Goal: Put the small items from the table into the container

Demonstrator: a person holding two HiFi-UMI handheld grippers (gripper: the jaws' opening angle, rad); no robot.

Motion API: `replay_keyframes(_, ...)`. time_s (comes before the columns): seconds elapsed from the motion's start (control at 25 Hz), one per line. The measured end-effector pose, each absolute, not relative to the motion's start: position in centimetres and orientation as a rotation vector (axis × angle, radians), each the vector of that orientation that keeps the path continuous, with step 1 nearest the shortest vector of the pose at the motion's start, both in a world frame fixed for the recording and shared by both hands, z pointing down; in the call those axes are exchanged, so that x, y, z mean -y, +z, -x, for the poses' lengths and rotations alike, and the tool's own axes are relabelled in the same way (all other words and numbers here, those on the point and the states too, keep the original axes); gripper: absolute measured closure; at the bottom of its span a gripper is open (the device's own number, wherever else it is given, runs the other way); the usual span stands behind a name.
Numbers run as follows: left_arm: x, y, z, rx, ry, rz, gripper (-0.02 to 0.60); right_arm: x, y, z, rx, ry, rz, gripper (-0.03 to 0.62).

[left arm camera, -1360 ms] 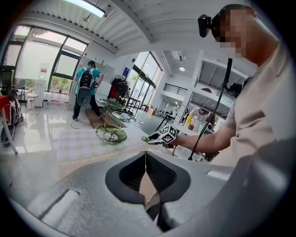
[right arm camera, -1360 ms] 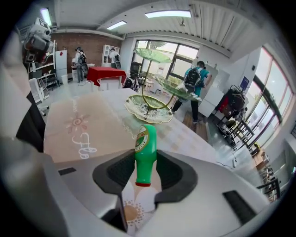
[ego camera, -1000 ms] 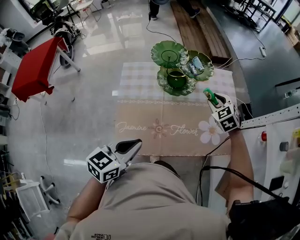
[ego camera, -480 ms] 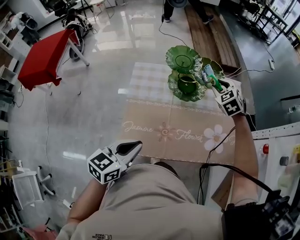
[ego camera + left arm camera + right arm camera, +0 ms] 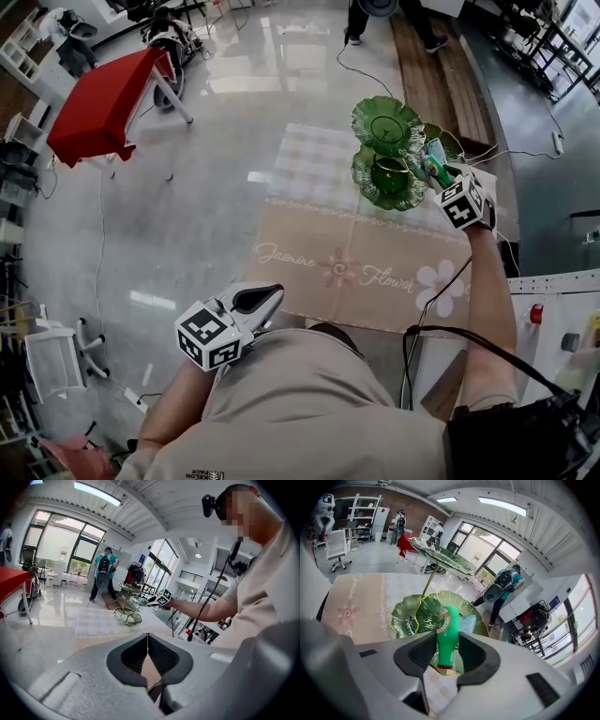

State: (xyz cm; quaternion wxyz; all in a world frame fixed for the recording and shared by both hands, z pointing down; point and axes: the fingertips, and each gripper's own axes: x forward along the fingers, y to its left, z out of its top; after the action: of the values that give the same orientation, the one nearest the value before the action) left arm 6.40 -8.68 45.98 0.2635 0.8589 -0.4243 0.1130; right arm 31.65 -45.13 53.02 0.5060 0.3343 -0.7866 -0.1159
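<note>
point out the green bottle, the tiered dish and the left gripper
bottle (image 5: 447,641): right gripper view, on its body
tiered dish (image 5: 387,122): head view, on its top plate
left gripper (image 5: 274,291): head view, between its fingertips

Head view looks steeply down; gripper views look along their jaws; all share the green stand (image 5: 387,125).

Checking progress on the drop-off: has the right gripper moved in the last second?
Yes. Holding the green bottle, the right gripper went from the tablecloth's white flower print to the green tiered dish.
</note>
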Motion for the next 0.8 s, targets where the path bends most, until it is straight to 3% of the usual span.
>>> replay_keyframes(0.8, 10.3, 45.7, -7.4, 1.000, 0.314, -2.413, 0.574, 43.0, 50.7, -31.8, 1.968, -0.232, -0.974, 0.401)
